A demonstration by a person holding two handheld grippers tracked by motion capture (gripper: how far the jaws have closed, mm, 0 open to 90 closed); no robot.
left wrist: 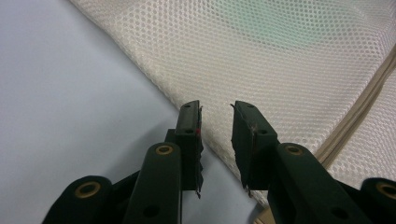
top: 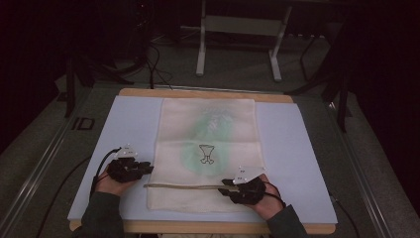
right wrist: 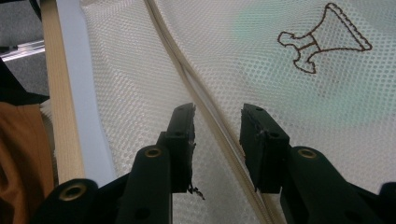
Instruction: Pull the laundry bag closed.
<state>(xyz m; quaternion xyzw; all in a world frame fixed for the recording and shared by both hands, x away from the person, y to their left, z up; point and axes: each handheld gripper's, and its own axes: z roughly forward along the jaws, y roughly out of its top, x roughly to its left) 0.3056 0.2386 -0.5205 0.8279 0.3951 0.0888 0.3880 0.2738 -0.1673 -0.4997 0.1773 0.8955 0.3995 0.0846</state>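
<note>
From the high view, a cream mesh laundry bag [top: 205, 148] lies flat on a pale blue mat [top: 133, 129] that covers the wooden table [top: 198, 92], its long side running away from the person. A zipper [top: 183, 186] crosses the bag near its close end, and a small brown embroidered emblem [top: 206, 153] sits over a green tint showing through the mesh. This view alone shows the whole layout and both hands; the mesh weave and the jaw gaps are too small to read here.

The left gripper view shows the honeycomb mesh up close. The left hand-held gripper [left wrist: 216, 112] has its jaws spread with a clear gap, holding nothing, its tips poised over the bag's side edge where the mesh meets the mat.

The right gripper view shows the zipper [right wrist: 205, 107] running between the jaws of the right hand-held gripper [right wrist: 217, 114], which are likewise spread and straddle the zipper band without pinching it. The emblem [right wrist: 322, 39] shows in stitched detail.

In the high view the left hand [top: 116, 181] rests on the mat beside the bag's left edge, and the right hand [top: 262, 198] lies at the zipper's right end. Both forearms come in from the near edge, angled inward.
</note>
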